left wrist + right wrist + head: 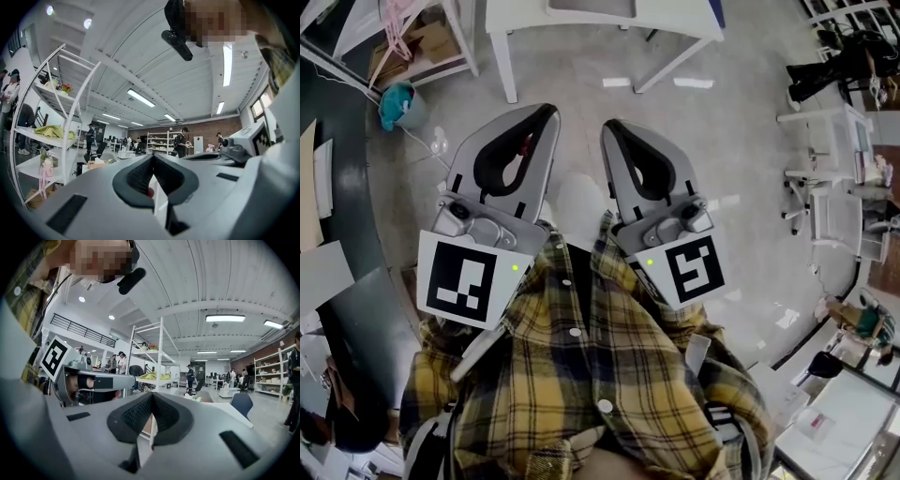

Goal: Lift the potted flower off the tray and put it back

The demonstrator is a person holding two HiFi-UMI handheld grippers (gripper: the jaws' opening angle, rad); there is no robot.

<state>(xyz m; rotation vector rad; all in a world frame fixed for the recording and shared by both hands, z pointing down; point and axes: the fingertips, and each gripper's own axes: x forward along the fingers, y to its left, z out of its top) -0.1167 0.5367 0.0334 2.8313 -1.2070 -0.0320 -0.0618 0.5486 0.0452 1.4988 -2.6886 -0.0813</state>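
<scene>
Both tools are held close in front of the person's yellow plaid shirt [581, 375], side by side and pointing level out over the grey floor [750, 169]. The left gripper [547, 114] has its dark padded jaws pressed together at the tips with nothing between them. The right gripper [611, 127] is just the same, its pads meeting and pinching nothing. Their tips stand near each other but apart, and the marker cubes sit back by the shirt.

The task's thing is not at the tools. From the left gripper view a white rack [77, 101] stands off to the left, and on its top shelf there is a small tuft of red and green that may be the potted flower [65, 87] (too small to be sure, and I cannot tell whether a tray is under it). It lies well apart from both grippers, higher than the jaw tips and to the left of them. The right gripper view shows the same rack ahead of its closed jaws, beyond the left gripper's body, with yellow-green cloth [152, 376] on a middle shelf.
</scene>
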